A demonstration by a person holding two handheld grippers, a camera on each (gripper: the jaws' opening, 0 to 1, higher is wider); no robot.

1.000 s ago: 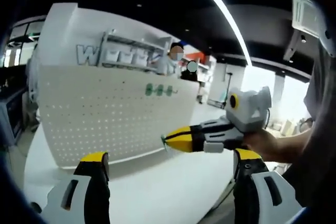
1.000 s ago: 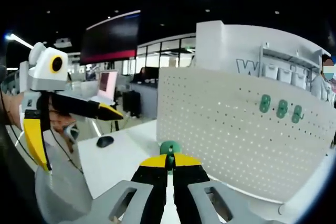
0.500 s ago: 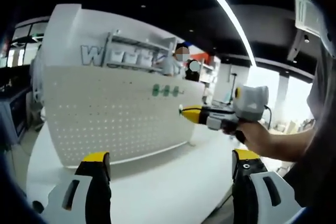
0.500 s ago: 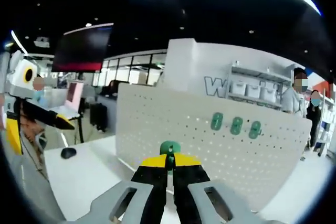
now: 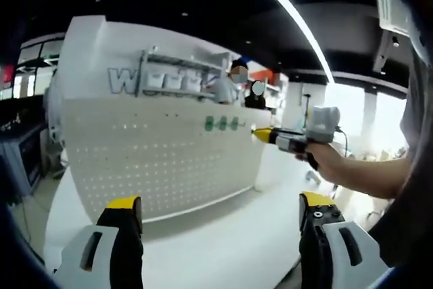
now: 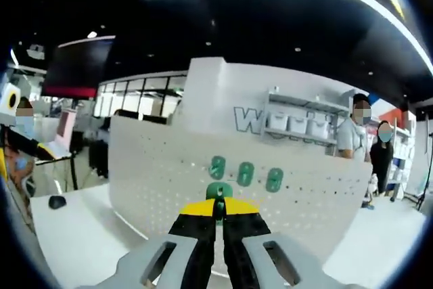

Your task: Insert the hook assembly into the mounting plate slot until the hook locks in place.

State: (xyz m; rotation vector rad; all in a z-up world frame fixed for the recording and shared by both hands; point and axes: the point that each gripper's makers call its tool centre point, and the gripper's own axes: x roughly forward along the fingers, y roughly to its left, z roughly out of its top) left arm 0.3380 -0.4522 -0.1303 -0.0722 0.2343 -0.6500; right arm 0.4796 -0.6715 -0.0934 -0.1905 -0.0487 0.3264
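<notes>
Hook assembly (image 6: pixel 218 190), a small green plastic piece with a rounded top, sits pinched between the yellow-tipped jaws of the right gripper (image 6: pixel 217 208), which are closed on it so that just its upper end pokes out beyond the tips. Straight ahead of those tips stands the mounting plate (image 6: pixel 162 181), an upright white pegboard panel dotted with regular rows of small holes, resting on a smooth white table (image 6: pixel 74 235). Three green hooks (image 6: pixel 245 173) already hang in a row on the panel, just above the held piece in the right gripper view. In the left gripper view the right gripper (image 5: pixel 265 135) reaches toward the panel's far edge, close to that row of hooks (image 5: pixel 221 124). The left gripper (image 5: pixel 220 211) has its jaws spread wide apart, holding nothing, well back from the pegboard (image 5: pixel 149 160).
</notes>
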